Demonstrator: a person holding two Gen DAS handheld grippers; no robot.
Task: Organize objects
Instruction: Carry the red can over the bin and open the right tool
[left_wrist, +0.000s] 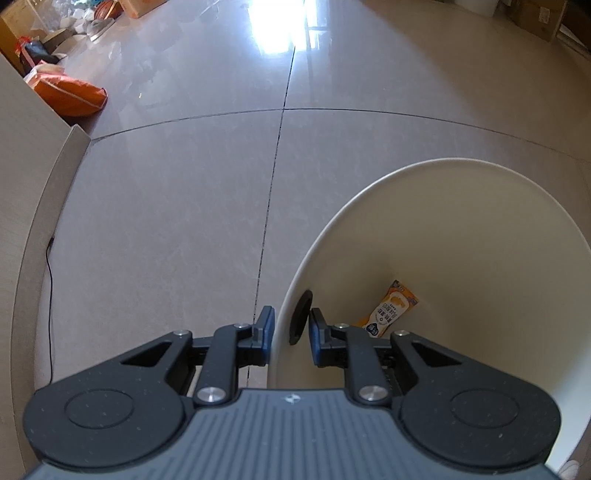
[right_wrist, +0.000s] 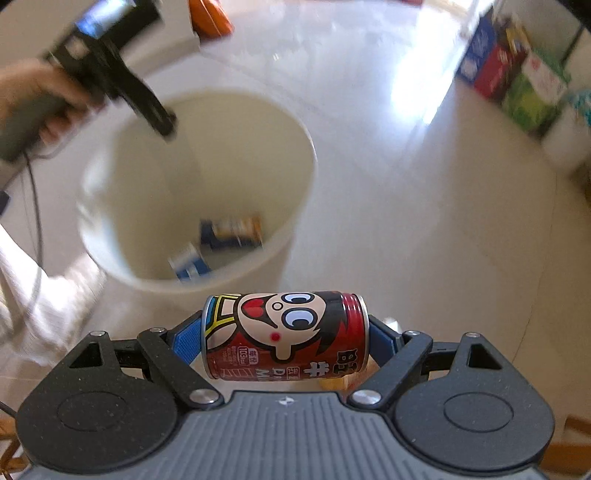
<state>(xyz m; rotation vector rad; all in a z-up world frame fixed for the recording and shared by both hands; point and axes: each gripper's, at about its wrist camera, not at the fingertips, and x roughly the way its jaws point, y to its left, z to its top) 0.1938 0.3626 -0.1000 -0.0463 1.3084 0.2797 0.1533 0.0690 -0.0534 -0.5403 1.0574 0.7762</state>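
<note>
A red drink can with a cartoon face lies sideways between the blue pads of my right gripper, which is shut on it, above and just in front of a white bucket. Blurred blue and orange packets lie on the bucket's bottom. My left gripper is shut on the bucket's wall, one finger outside and one inside, beside a black round fitting. An orange snack packet lies inside. A person's hand holds the left gripper at the bucket's far rim.
The bucket stands on a glossy tiled floor. A beige panel with a black cable rises at the left, and an orange bag lies beyond it. Coloured boxes line the right side.
</note>
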